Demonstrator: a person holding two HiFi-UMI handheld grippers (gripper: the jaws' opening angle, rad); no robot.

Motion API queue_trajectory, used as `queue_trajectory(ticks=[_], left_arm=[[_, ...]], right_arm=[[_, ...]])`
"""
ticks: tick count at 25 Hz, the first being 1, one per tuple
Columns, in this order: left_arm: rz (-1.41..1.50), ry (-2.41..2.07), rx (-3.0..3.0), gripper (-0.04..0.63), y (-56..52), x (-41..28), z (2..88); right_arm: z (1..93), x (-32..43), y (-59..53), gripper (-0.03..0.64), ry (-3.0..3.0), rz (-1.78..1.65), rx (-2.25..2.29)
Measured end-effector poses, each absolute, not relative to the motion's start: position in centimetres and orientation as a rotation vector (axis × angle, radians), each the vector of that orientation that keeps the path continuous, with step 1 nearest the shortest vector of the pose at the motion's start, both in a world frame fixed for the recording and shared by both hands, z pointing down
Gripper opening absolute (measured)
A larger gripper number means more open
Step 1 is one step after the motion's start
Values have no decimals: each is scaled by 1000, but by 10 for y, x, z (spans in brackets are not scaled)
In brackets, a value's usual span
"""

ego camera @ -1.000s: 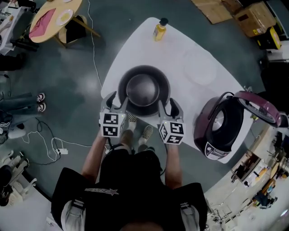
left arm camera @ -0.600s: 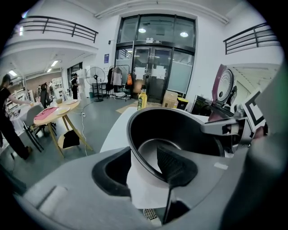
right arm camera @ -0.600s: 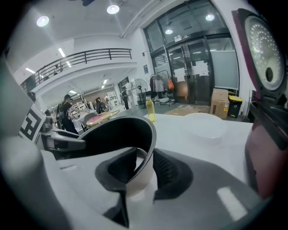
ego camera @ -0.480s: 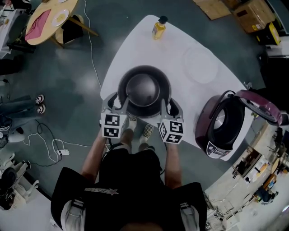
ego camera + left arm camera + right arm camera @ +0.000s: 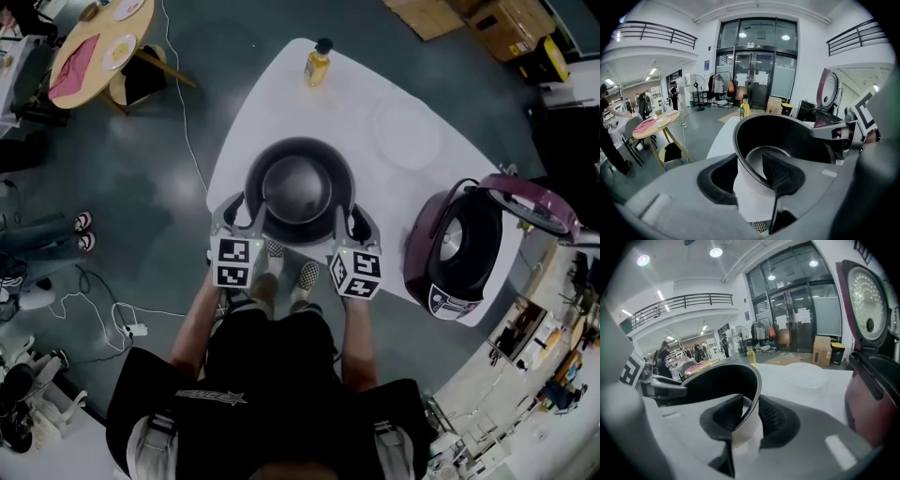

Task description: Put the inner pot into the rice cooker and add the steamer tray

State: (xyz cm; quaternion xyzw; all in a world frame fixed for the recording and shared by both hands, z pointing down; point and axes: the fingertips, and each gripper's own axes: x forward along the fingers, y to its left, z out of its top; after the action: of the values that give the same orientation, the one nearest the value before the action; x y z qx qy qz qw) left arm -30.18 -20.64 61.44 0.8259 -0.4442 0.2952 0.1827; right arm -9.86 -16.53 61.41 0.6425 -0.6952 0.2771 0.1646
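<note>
I am looking down on the white table (image 5: 281,103), whose near edge is hiding behind my grippers and body. The maroon rice cooker (image 5: 464,248) is sitting at the table's right edge with its lid standing open. In the right gripper view the frame is cutting off most of its body.

The inner pot (image 5: 298,187) is resting on the table just in front of me, well apart from the cooker. The steamer tray (image 5: 405,131) is lying beyond it to the right, so pale against the tabletop that its outline is hard to make out.

The left gripper (image 5: 747,171) is straddling the pot's near-left rim, one pad inside and one outside. Its jaws have just been closing but are standing wide, and the outer pad is looking just clear of the wall. The right gripper (image 5: 749,416) has also been closing and is clamping the near-right rim between its pads.

A yellow bottle (image 5: 317,64) is standing at the far corner.
</note>
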Motion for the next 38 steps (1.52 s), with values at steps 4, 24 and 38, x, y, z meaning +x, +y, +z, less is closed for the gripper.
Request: queue_trajectory(ticks=[4,24,38], left_arm=[[810,-1251,2387,173,-210,-292,596],[625,-1104,2735,166,-209,-207,492],[492,-810,2947,166,-172,-109,447]], right_arm=[[597,-89,-162,98,-1976,756,1889],[486,-20,-116,97,-1866,489,2260],[435,52,-38,97,-1624,342,2528]])
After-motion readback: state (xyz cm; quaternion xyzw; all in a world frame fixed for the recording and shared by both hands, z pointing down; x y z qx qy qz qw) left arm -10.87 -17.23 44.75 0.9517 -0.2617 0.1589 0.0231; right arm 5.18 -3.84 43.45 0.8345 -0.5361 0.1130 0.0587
